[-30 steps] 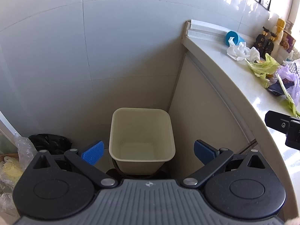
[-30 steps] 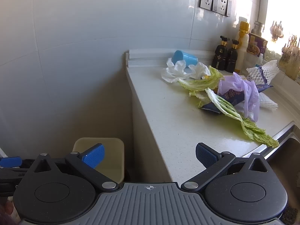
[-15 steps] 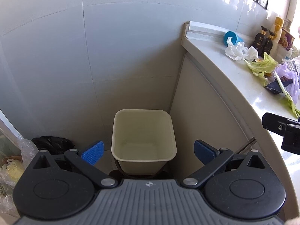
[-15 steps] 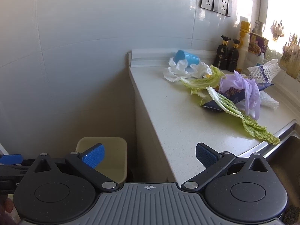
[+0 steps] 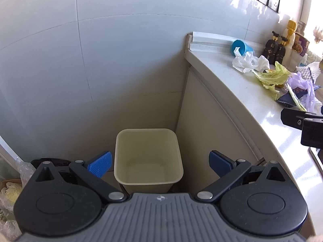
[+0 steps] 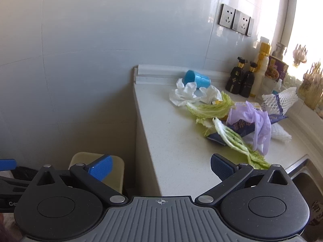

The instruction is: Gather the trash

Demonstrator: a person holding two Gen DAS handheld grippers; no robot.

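Observation:
A cream square bin (image 5: 148,157) stands empty on the floor in the corner beside the counter, also seen low in the right wrist view (image 6: 117,173). My left gripper (image 5: 159,163) hovers open above it, holding nothing. Trash lies on the white counter (image 6: 181,151): crumpled white tissue (image 6: 185,95), cabbage leaves (image 6: 212,109), a long green leaf (image 6: 236,141), a purple plastic bag (image 6: 256,119), a dark blue wrapper (image 6: 242,129), white foam netting (image 6: 282,99) and a tipped blue cup (image 6: 195,78). My right gripper (image 6: 161,167) is open over the counter's near edge, short of the trash.
Dark bottles (image 6: 241,78), a yellow-capped bottle (image 6: 260,70) and a jar (image 6: 276,68) line the back wall under sockets (image 6: 236,22). A steel sink (image 6: 302,173) lies at the right. A black bag (image 5: 46,160) and clear plastic bags (image 5: 12,183) sit left of the bin.
Both grippers have drawn back and tilted up a little, so the bin and counter trash sit lower and smaller in view. Both stay open; nothing was picked up.

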